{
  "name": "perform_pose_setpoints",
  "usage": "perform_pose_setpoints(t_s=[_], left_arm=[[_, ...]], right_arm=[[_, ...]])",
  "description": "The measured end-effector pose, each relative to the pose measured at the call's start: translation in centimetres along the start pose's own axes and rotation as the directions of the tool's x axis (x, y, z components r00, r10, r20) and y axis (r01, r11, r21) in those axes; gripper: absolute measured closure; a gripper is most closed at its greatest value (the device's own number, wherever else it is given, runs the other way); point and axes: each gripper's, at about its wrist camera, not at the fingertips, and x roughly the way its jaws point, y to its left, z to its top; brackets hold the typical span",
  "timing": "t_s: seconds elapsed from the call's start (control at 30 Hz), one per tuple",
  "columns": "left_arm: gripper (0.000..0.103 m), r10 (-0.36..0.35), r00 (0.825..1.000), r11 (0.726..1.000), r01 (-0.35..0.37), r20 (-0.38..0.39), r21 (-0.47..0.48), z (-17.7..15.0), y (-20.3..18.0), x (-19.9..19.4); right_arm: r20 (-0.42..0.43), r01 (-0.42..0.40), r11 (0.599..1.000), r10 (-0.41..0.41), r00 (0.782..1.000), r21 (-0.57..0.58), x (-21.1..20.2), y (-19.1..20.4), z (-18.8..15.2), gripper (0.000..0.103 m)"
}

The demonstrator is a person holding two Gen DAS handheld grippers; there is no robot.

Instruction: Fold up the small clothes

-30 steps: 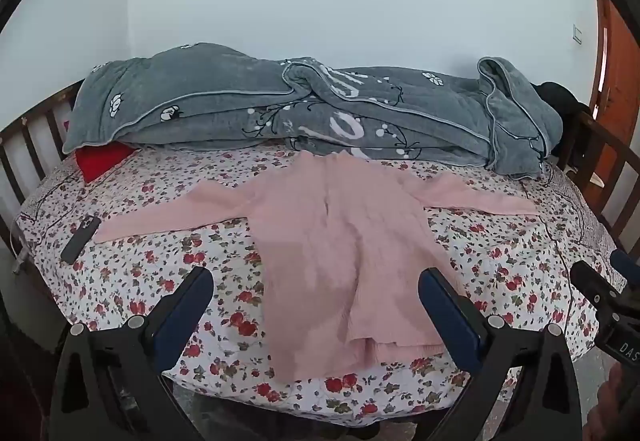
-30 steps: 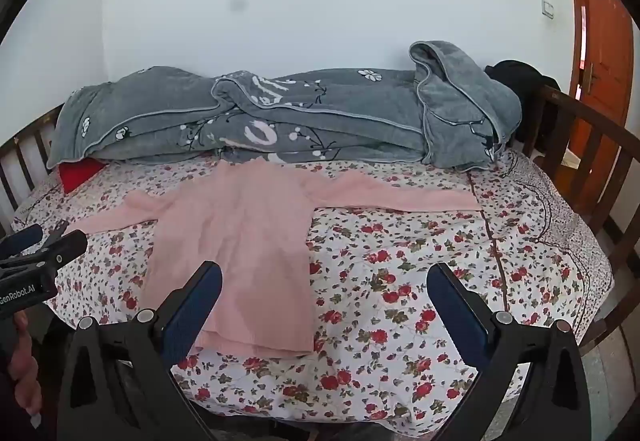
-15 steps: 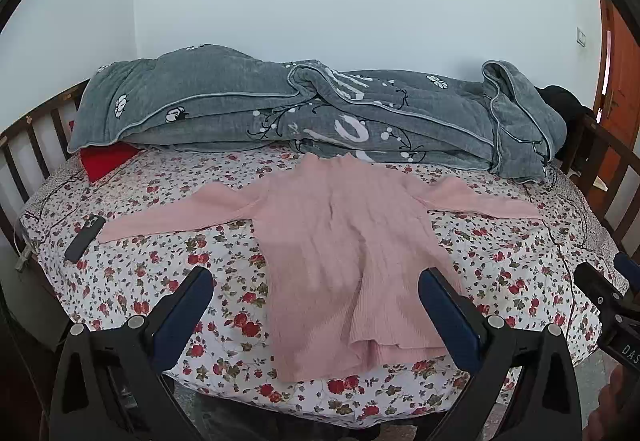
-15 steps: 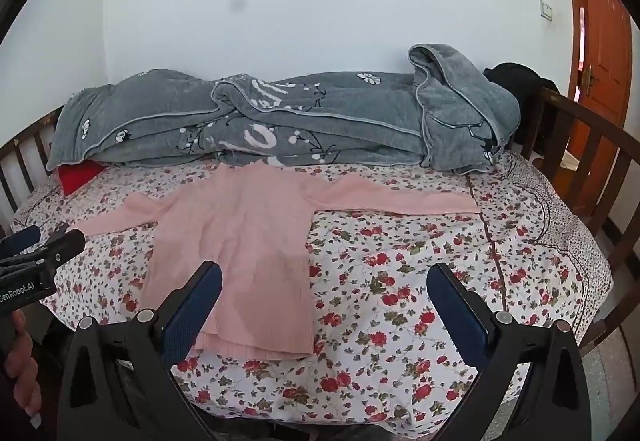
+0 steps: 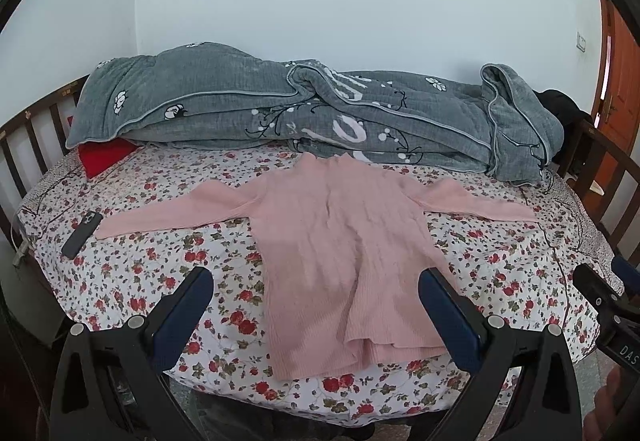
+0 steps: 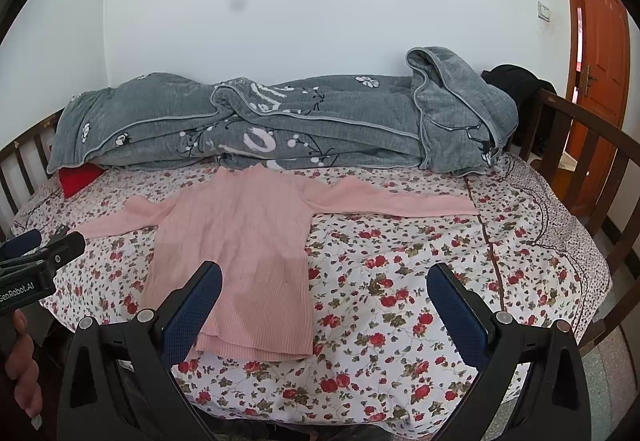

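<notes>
Grippers are both hovering in front of the near edge of the bed [image 5: 132,261], each with jaws spread wide and gripping nothing. Left gripper [image 5: 316,305] is framing the lower hem of the pink sweater [image 5: 340,253] between its 2 fingers. Right gripper [image 6: 324,301] is sitting further right, its left finger overlapping the sweater's hem in view and its right finger showing over bare floral sheet. Pink sweater [image 6: 236,245] is lying flat and unfolded on the sheet, collar pointing toward the wall, both sleeves stretching outward. Grey quilt [image 5: 312,117] is lying bunched along the far side, touching the collar. Dark phone [image 5: 82,235] is resting near the left sleeve tip, and a red cushion [image 5: 104,157] is showing under the quilt's left end.
</notes>
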Motion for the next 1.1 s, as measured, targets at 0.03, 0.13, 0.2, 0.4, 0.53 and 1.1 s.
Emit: perform_pose_setpoints(t_s=[0.03,0.13,0.2,0.4,0.53,1.1], left_arm=[[0.000,0.000,1.000,1.000,0.000,-0.001,-0.001,0.05,0.05,0.01],[0.000,-0.004,1.000,1.000,0.004,-0.002,-0.002,0.01,0.02,-0.03],[0.000,-0.005,1.000,1.000,0.005,-0.003,-0.002,0.03,0.03,-0.03],[0.000,-0.009,1.000,1.000,0.009,-0.009,-0.001,-0.02,-0.05,0.09],[0.000,-0.009,1.000,1.000,0.009,-0.009,-0.004,-0.11,-0.08,0.14],[0.000,-0.006,1.000,1.000,0.006,-0.001,0.000,-0.33,0.17,0.18]], right_arm=[[0.002,-0.001,1.000,0.001,1.000,0.001,-0.12,-0.04,-0.10,0.002],[0.001,-0.001,1.000,0.001,1.000,0.001,-0.14,-0.14,-0.22,0.002],[0.002,-0.001,1.000,0.001,1.000,0.001,-0.13,-0.10,-0.20,0.002],[0.002,-0.004,1.000,0.004,1.000,0.002,-0.13,-0.15,-0.23,0.002],[0.006,-0.004,1.000,0.004,1.000,-0.002,-0.21,-0.16,-0.56,0.002],[0.014,-0.007,1.000,0.007,1.000,-0.002,-0.58,-0.01,-0.57,0.002]])
